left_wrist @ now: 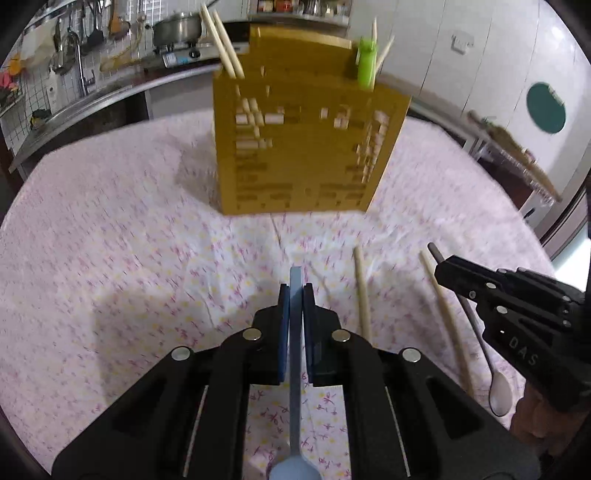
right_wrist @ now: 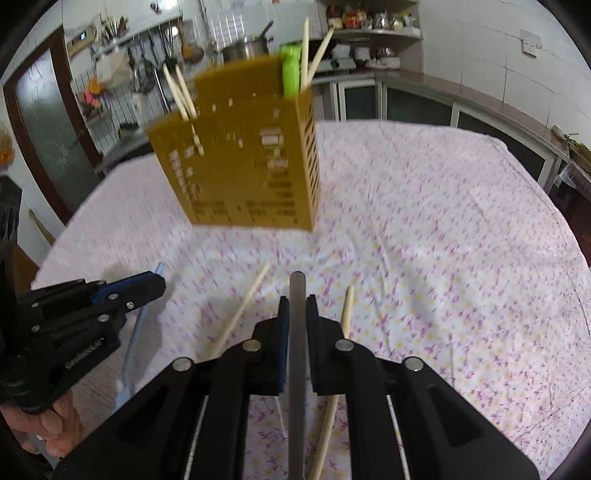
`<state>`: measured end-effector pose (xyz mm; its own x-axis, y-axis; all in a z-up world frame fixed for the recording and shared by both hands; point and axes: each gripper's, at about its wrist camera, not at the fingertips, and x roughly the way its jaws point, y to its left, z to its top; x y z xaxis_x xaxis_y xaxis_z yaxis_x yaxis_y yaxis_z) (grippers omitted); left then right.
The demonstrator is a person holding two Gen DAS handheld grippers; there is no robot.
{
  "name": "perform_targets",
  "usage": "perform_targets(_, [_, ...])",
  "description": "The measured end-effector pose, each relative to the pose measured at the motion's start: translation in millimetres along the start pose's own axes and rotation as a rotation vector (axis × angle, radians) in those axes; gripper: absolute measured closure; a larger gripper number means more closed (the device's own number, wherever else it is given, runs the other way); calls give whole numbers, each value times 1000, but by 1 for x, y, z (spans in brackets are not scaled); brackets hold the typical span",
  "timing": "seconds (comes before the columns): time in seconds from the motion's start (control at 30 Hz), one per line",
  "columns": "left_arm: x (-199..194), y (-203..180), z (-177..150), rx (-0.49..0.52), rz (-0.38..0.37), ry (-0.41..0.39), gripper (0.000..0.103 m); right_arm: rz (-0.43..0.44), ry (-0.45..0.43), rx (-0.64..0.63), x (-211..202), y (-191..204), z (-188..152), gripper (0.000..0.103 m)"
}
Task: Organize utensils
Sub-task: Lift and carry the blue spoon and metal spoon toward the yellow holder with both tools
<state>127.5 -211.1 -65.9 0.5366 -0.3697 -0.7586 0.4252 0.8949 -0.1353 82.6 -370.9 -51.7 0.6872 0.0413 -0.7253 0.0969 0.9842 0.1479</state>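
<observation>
Left gripper [left_wrist: 295,291] angled down toward the table, jaws clamped on the flat handle of a pale blue spoon [left_wrist: 295,369]; handle tip poking out just past the blue pads, bowl blurred at the bottom edge of the left wrist view. Same tool seen from the right wrist view at lower left [right_wrist: 147,286], carried by a bare hand [right_wrist: 48,424], blue spoon hanging beneath it.

Right gripper [right_wrist: 297,295] likewise pitched downward, jaws closed tight on the grey handle of a metal spoon [right_wrist: 297,332]; handle end sticking forward beyond the pads. In the left wrist view the right gripper [left_wrist: 447,271] enters from the right, metal spoon [left_wrist: 500,395] trailing below it, bowl pale and glossy.

Two loose wooden chopsticks [left_wrist: 362,291] flat on the floral tablecloth [left_wrist: 110,258] between and beside the grippers, one straight, the other [left_wrist: 447,321] looking bowed by the lens.

Farther on, mid-table: yellow slotted utensil holder [left_wrist: 306,147], upright, rows of rectangular cut-outs on its faces. Pair of chopsticks [left_wrist: 221,48] leaning out of its left compartment; green plastic handle [left_wrist: 365,62] plus more chopsticks rising from the right one. Both views motion-blurred.

Beyond: kitchen counter with steel pot [left_wrist: 177,27], faucet [left_wrist: 75,59], hanging utensils on a tiled wall.
</observation>
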Motion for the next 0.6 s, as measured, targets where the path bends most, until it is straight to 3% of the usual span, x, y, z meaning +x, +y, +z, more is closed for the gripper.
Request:
perform_targets(0.27, [-56,12,11,-36,-49,-143,98,46,-148,28,-47,0,12,94])
perform_targets(0.6, [-87,10,12,-10,-40,-209,97,67,-253,39,-84,-1,18,94])
